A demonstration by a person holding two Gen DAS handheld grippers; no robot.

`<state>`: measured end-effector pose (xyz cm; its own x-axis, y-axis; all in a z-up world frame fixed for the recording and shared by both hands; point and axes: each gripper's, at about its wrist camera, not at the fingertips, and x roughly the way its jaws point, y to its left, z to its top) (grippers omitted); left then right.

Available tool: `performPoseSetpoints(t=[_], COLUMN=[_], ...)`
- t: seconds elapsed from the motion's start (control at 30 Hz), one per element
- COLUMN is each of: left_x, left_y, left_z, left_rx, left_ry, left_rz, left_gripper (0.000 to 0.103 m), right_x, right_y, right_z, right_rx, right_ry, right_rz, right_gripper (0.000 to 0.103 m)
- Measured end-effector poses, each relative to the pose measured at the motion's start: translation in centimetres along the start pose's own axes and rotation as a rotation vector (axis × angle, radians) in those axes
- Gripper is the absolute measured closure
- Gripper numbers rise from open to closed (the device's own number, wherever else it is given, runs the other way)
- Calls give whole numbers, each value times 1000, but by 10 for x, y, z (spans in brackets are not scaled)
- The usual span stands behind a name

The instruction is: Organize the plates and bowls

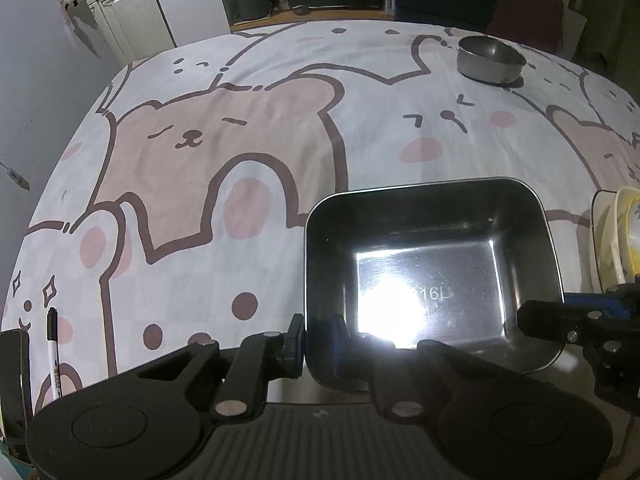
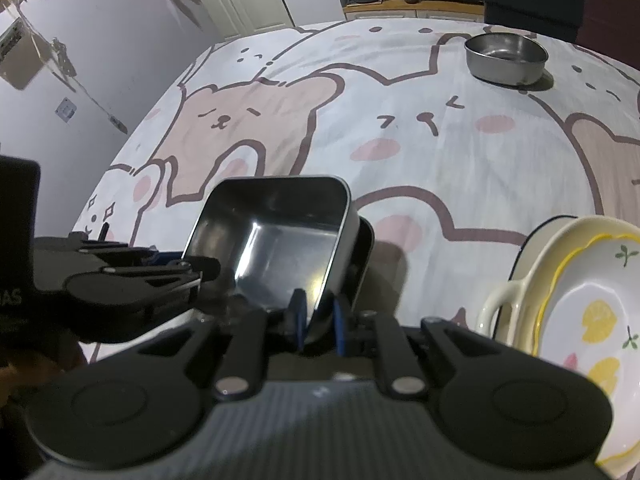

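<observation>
A rectangular steel tray (image 1: 432, 264) sits close in front of me on the bear-print tablecloth. My left gripper (image 1: 318, 332) is shut on the tray's left wall. My right gripper (image 2: 320, 320) is shut on the tray's (image 2: 272, 240) right wall, and the tray looks tilted in the right wrist view. The right gripper also shows at the left wrist view's right edge (image 1: 560, 320). A round steel bowl (image 1: 491, 59) stands at the far side of the table, also in the right wrist view (image 2: 506, 58). A stack of cream and yellow ceramic dishes (image 2: 580, 300) stands right of the tray.
A black marker pen (image 1: 53, 352) lies at the table's near left. The tablecloth (image 1: 240, 120) covers the whole table. Cabinets, a bin and a dark chair stand beyond the far edge.
</observation>
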<state>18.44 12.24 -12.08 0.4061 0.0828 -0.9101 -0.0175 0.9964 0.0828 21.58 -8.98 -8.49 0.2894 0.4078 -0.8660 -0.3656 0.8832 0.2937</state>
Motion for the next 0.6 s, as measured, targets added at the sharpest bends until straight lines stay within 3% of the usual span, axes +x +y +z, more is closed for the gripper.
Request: performPoseSetpoints(t=[0.6], left_x=[4], left_y=[-6], left_z=[-1], left_rx=[41], left_ry=[18], left_rz=[4], left_gripper=[87], right_x=[8], right_y=[3], right_z=[1], right_rx=[-14], right_ry=[20], right_rz=[-28], right_gripper=[86])
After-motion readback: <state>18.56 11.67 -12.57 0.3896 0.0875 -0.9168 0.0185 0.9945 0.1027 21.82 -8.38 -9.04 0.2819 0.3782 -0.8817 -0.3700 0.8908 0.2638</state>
